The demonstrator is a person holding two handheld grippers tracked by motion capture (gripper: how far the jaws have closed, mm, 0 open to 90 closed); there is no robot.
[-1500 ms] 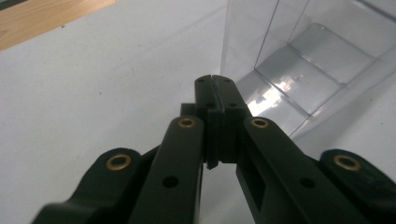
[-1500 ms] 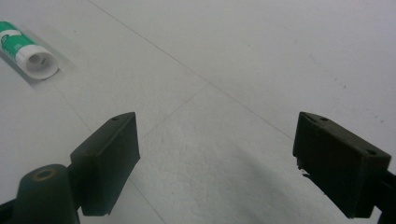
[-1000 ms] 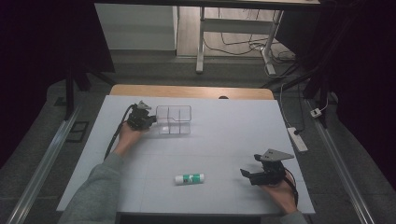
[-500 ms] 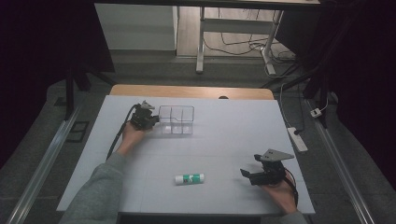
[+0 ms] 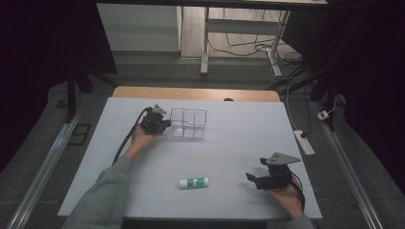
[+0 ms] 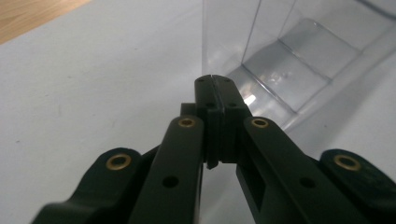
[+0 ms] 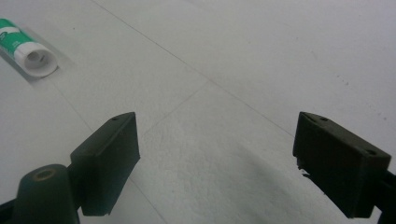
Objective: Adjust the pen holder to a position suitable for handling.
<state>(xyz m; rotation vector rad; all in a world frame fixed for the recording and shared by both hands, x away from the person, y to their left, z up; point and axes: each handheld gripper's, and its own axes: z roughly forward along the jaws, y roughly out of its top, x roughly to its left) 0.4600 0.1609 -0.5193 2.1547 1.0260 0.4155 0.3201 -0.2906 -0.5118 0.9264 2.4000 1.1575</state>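
In the left gripper view, the clear box (image 6: 299,56) runs off the top and right edges, and the closed jaws cover its near lower corner, so whether the tips touch its wall cannot be told. In the right gripper view the glue stick (image 7: 25,44) is cut by the left edge, leaving just its white end and a little green label. From the high view its label print is too small to read, and both sleeves leave the bottom edge.

dim room, grey floor (image 5: 157,71) (cables (image 5: 248,45) behind)
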